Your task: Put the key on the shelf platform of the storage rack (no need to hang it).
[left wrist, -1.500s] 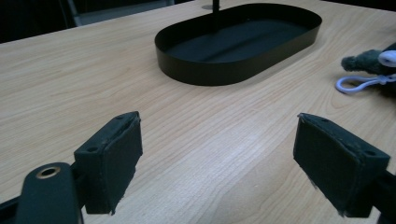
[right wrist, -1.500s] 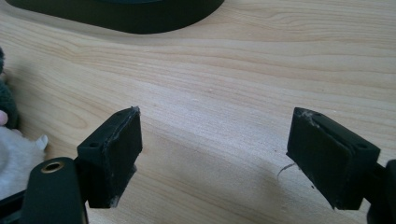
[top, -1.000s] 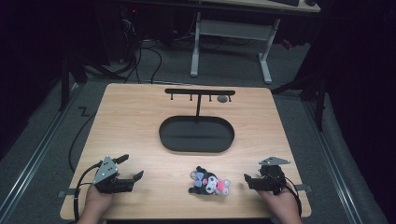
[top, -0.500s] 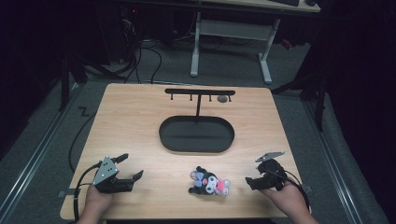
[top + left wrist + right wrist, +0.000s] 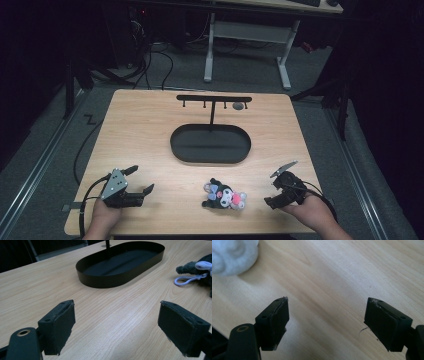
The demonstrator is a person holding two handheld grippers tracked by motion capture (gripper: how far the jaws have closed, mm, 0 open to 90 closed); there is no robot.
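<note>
The plush toy (image 5: 200, 270) is cut off by the right edge of the left gripper view, beside the tray (image 5: 105, 280). In the right gripper view a blurred white fluffy thing (image 5: 233, 255) is cropped at the top-left corner. Beyond the tray, a small grey object (image 5: 238, 106) on the rack (image 5: 214, 99) is too small to identify.

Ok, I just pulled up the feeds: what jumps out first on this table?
The small plush toy, black with pink and white, lies at the near edge of the wooden table, between the left gripper and the right gripper, both open and empty. Behind it, mid-table, sits a black oval tray with a hook rack rising from its far side.
</note>
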